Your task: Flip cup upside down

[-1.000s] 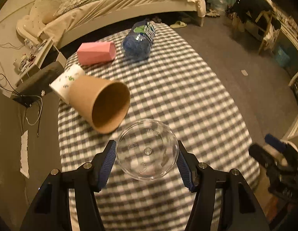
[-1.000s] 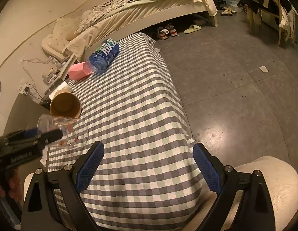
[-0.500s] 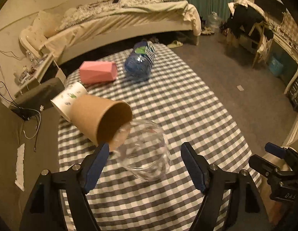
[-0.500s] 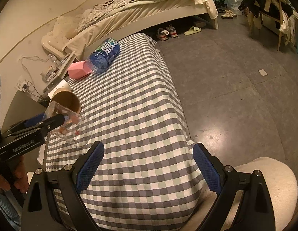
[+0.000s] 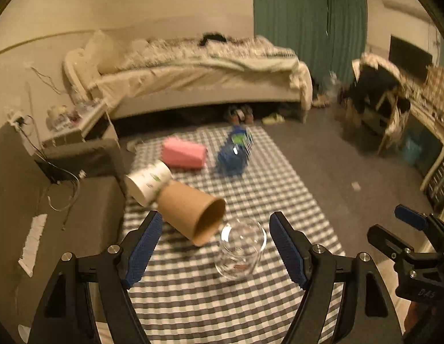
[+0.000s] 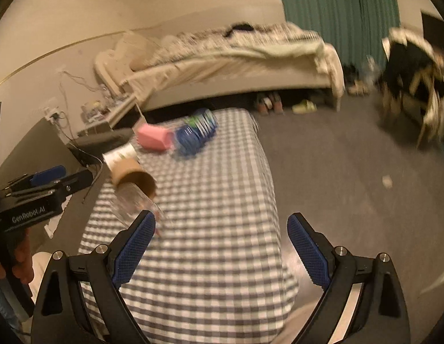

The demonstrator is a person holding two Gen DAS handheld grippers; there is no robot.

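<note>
A: Where is the cup (image 5: pixel 240 253) at this moment?

B: The clear cup is on the checked cloth (image 5: pixel 193 301), between the two blue pads of the left gripper (image 5: pixel 213 248) but apart from both. It stands tilted, the wide rim to the top. I cannot tell if it rests flat on the cloth, because the picture is blurred.

A: So the left jaws are released?

B: Yes, spread wide, nothing between them is touched. The right gripper (image 6: pixel 220 246) is also spread wide and holds nothing; only cloth is under it.

A: What lies near the cup?

B: A brown paper cup (image 5: pixel 193 215) on its side, its mouth just beside the clear one. Behind it is a white cup (image 5: pixel 149 182) with green marks, also on its side, touching the brown one. Farther back are a pink box (image 5: pixel 184 153) and a blue bottle (image 5: pixel 235 154), lying down.

A: Can you read any writing?

B: In the right wrist view the body of the left gripper shows white letters, "GenRobot.AI". In the left wrist view the right gripper has small marks like "DAS", not sure. The bottle label is too blurred to read.
</note>
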